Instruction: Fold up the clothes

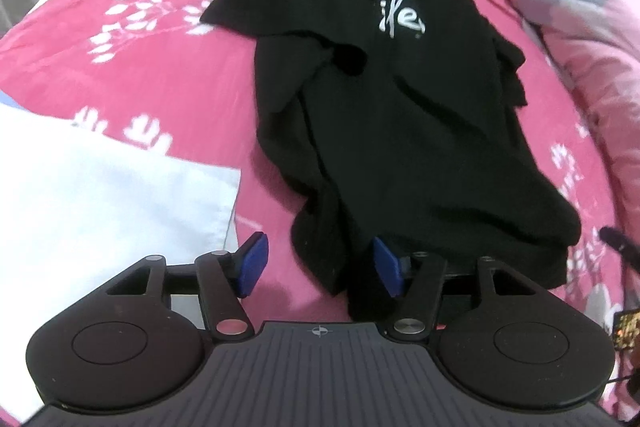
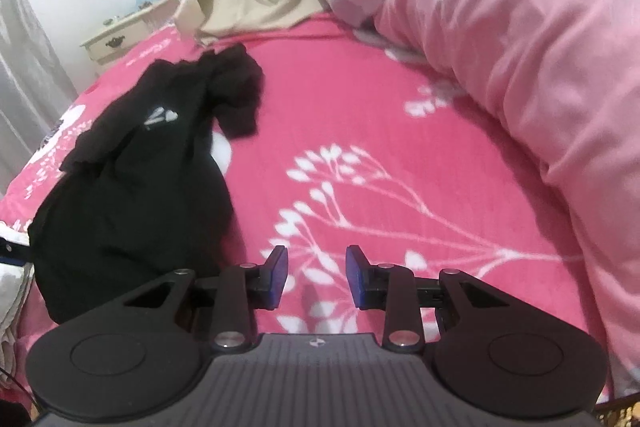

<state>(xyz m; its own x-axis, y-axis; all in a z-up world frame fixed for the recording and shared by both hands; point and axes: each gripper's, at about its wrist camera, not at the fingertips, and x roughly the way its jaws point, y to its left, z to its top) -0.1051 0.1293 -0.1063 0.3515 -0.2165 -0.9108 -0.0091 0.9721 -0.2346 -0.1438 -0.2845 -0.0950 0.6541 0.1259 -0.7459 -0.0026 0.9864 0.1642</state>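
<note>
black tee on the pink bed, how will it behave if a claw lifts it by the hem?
The black cotton T-shirt with white lettering already lies creased and bunched, so it will probably drape limp and sag rather than hold shape. It looks thin, so likely light. Its sleeve is folded over the body, so layers may slide apart or drag across the pink floral bedsheet when lifted.

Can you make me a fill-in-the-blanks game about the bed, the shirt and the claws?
1. The black cotton T-shirt has lettering printed in ____.
2. It lies on a bright pink bedsheet patterned with white ____.
3. The right claw has its blue pads apart, with ____ between them.
4. The left claw hovers at the shirt's ____ edge.

Missing words: white; flowers; nothing; bottom
</note>
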